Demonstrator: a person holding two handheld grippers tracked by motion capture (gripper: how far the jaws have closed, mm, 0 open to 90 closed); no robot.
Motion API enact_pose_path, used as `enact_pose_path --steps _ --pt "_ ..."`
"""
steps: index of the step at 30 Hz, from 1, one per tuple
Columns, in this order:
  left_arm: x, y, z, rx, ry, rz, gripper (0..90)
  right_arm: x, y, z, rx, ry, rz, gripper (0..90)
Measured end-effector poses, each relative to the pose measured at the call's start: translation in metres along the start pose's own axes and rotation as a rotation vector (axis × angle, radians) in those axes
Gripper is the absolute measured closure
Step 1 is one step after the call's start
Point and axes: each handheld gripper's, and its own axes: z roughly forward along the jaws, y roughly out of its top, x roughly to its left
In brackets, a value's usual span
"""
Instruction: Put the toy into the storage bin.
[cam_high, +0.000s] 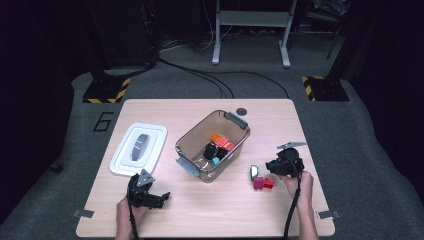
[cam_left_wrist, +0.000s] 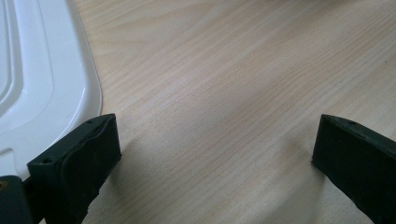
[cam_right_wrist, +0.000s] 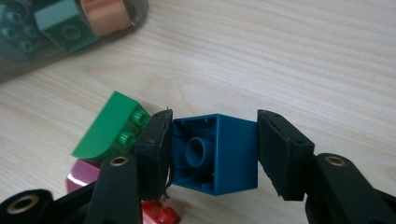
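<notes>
Teal-blue and square, the toy building block (cam_right_wrist: 215, 153) sits clamped between the pads of the right gripper (cam_right_wrist: 212, 151), its hollow underside with one round tube facing the camera, lifted just above the worktop (cam_right_wrist: 289, 60). Its plastic is smooth and hard-edged. Just beside this block lie a green block (cam_right_wrist: 112, 128) with a curved top and two studs, a glossy magenta block (cam_right_wrist: 81, 175) and a red piece (cam_right_wrist: 159, 214). Farther from the block stands a smoky translucent bin (cam_high: 200, 131) with grey latches, holding more coloured blocks. Its white lid (cam_high: 150, 145) lies flat beyond the bin, near the left gripper (cam_high: 161, 198), whose jaws stand wide apart on nothing. Pale wood-grain laminate covers the worktop; grey carpet and black cables surround it.
</notes>
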Motion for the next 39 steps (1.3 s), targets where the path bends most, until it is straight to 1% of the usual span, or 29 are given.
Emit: enact_pose_path --steps 2,4,5,7,8,10,12,16,20,21,22,25,27,29,33,39 --pt "0.000 0.000 0.000 -0.001 0.000 0.001 0.9 0.001 0.001 -0.001 -0.002 0.001 -0.009 47.1" --pt "0.000 0.000 0.000 0.000 0.001 0.003 0.9 0.006 0.005 -0.005 -0.005 -0.001 -0.016 47.1" --pt "0.000 0.000 0.000 -0.001 0.000 -0.002 0.9 0.007 0.007 -0.006 -0.010 0.003 -0.031 47.1" --pt "0.000 0.000 0.000 -0.003 0.002 0.002 0.9 0.011 0.012 -0.010 -0.017 0.005 -0.036 47.1" --pt "0.000 0.000 0.000 -0.003 0.001 -0.001 0.9 0.011 0.013 -0.010 -0.023 0.011 -0.048 47.1" --pt "0.000 0.000 0.000 0.000 0.000 0.000 0.9 0.013 0.014 -0.011 -0.028 0.009 -0.043 47.1" --pt "0.000 0.000 0.000 -0.001 0.001 0.001 0.9 0.014 0.017 -0.013 -0.034 0.021 -0.048 47.1" --pt "0.000 0.000 0.000 0.000 0.000 0.000 0.9 0.016 0.024 -0.017 -0.051 0.027 -0.055 47.1" --pt "0.000 0.000 0.000 0.000 0.000 0.000 0.9 0.021 0.033 -0.024 -0.071 0.039 -0.067 47.1" --pt "0.000 0.000 0.000 -0.001 0.001 0.000 0.9 0.023 0.036 -0.026 -0.074 0.046 -0.062 47.1" --pt "0.000 0.000 0.000 0.001 0.000 0.002 0.9 0.025 0.041 -0.029 -0.087 0.047 -0.081 47.1" --pt "0.000 0.000 0.000 0.001 0.000 0.001 0.9 0.028 0.046 -0.031 -0.094 0.053 -0.086 47.1" --pt "0.000 0.000 0.000 -0.001 0.000 -0.002 0.9 0.033 0.053 -0.034 -0.103 0.055 -0.104 47.1" --pt "0.000 0.000 0.000 -0.002 0.003 -0.002 0.9 0.034 0.054 -0.034 -0.103 0.054 -0.101 47.1" --pt "0.000 0.000 0.000 -0.006 0.004 -0.003 0.9 0.041 0.065 -0.039 -0.113 0.057 -0.124 47.1" --pt "0.000 0.000 0.000 -0.001 0.000 0.000 0.9 0.048 0.075 -0.042 -0.120 0.064 -0.142 47.1"
